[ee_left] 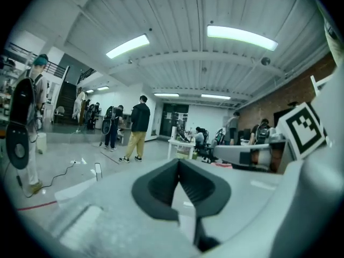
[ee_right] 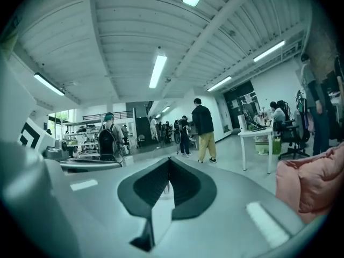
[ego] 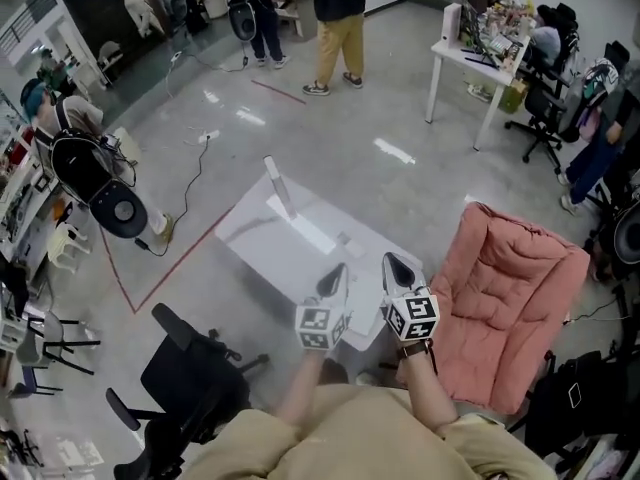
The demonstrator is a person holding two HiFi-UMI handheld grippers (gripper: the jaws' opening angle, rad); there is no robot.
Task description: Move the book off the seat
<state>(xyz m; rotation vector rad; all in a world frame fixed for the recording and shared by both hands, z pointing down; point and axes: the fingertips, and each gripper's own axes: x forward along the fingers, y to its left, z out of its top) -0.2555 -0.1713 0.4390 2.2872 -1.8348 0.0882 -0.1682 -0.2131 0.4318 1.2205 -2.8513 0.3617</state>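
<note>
In the head view both grippers are held up close to the camera, side by side over the near edge of a low white table [ego: 262, 258]. My left gripper [ego: 338, 274] is shut with nothing between its jaws, as the left gripper view [ee_left: 179, 164] confirms. My right gripper [ego: 393, 264] is shut and empty too, seen again in the right gripper view [ee_right: 169, 164]. Both point roughly level across the room. To their right stands the pink cushioned seat [ego: 510, 298], whose edge shows at the right [ee_right: 314, 184]; no book lies on it. A flat white item [ego: 305, 230] rests on the table; whether it is the book I cannot tell.
A white upright piece [ego: 280, 186] stands on the table's far side. A black office chair [ego: 190, 378] is at the lower left. A white desk [ego: 470, 63] with clutter stands at the back right. A person [ego: 338, 23] stands on the far floor, and a cable [ego: 190, 183] runs across it.
</note>
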